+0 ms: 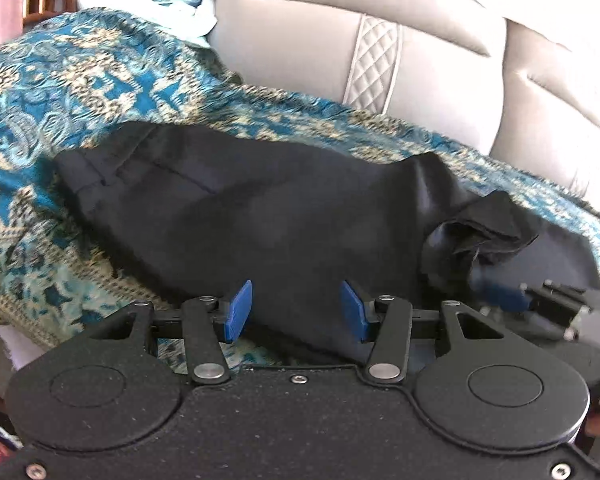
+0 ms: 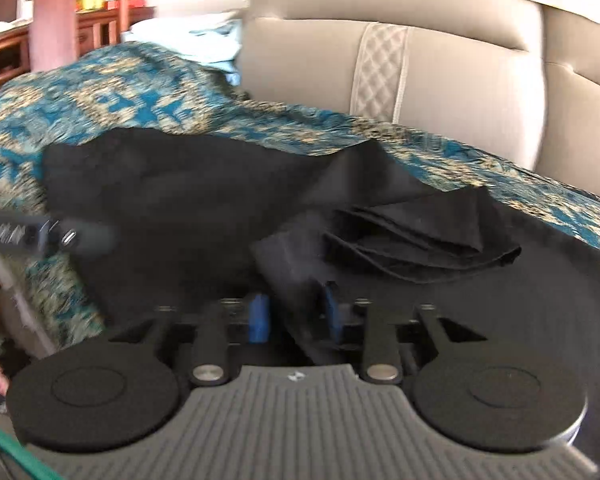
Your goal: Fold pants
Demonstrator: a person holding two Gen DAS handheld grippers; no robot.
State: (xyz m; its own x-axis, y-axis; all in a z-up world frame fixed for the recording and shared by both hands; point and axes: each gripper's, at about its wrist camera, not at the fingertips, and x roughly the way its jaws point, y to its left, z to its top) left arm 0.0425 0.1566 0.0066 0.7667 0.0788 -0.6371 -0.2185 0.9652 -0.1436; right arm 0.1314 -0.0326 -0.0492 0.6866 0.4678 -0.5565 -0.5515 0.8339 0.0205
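Black matte pants (image 1: 228, 208) lying on woven teal-and-cream patterned bedspread (image 1: 80, 80), hem end bunched into soft folds at right. Left gripper (image 1: 296, 312) blue pads spread, empty. Right gripper (image 2: 296, 316) fingers parted around cloth, grip unclear through blur. Quilted beige headboard (image 1: 380, 48) far.

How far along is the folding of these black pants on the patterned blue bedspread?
Partly done. The black pants lie flat on the patterned blue bedspread, and the leg end is doubled back in loose, crumpled layers. In hand: a flap of black fabric sits between the right gripper's parted fingers; the left gripper hovers open. Left: smoothing that bundle and folding toward the waistband.
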